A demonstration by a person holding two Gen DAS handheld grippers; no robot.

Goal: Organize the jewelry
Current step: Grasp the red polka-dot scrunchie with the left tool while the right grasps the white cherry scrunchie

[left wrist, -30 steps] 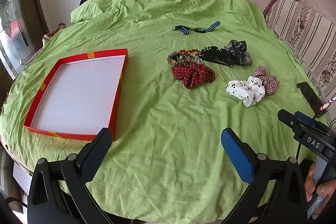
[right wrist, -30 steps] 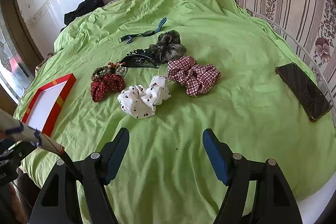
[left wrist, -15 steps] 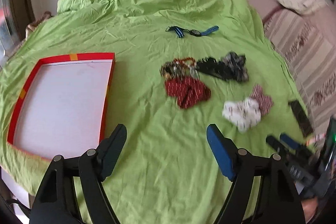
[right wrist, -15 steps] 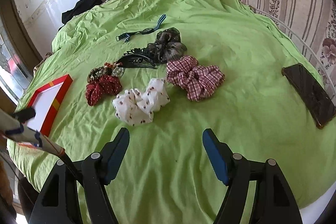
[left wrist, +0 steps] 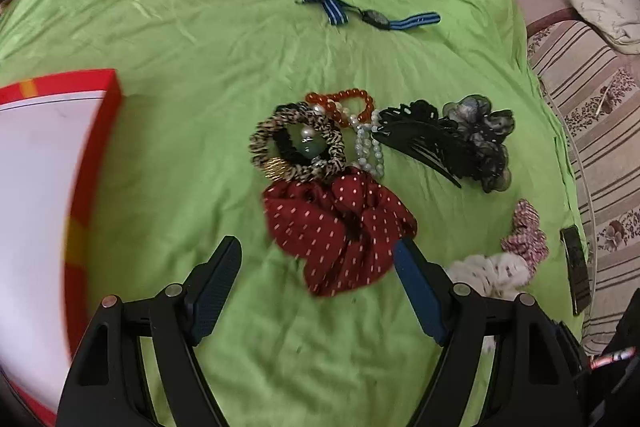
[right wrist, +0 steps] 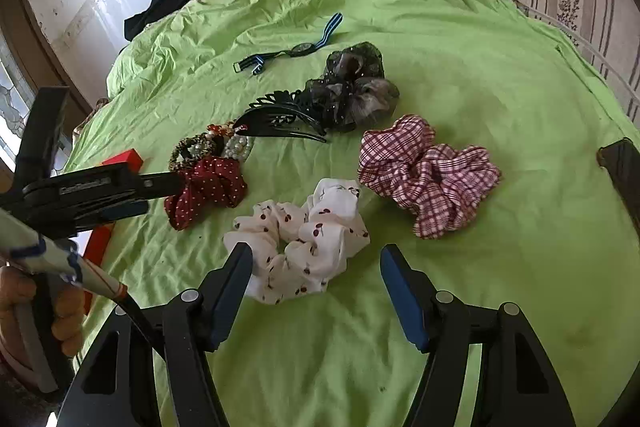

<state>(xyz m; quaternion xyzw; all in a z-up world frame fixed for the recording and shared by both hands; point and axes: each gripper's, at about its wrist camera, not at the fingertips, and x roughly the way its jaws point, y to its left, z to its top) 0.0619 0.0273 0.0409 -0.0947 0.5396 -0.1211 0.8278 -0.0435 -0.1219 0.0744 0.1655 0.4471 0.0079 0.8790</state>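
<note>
My left gripper (left wrist: 318,259) hangs open just over the red dotted scrunchie (left wrist: 340,227), whose near part lies between the fingers; the pads do not press it. The right wrist view shows that gripper (right wrist: 156,193) from the side, at the scrunchie's left end. My right gripper (right wrist: 316,259) has its jaws closing around the near part of the white cherry scrunchie (right wrist: 304,235), with no firm squeeze visible. Behind lie a leopard hair tie (left wrist: 296,147), bead bracelets (left wrist: 348,103), a black hair claw (left wrist: 420,139), a dark sheer scrunchie (right wrist: 352,87), a plaid scrunchie (right wrist: 428,171) and a blue striped watch (left wrist: 372,17).
A shallow red box (left wrist: 92,163) with a white floor sits at the left on the green sheet (left wrist: 180,47). A dark phone (right wrist: 624,167) lies near the right edge. A striped sofa (left wrist: 592,99) stands beyond it. A hand (right wrist: 60,315) grips the left tool's handle.
My left gripper swept right and down from beside the red box to over the red scrunchie, and its jaws narrowed. My right gripper moved forward onto the white scrunchie, its jaws narrowing slightly.
</note>
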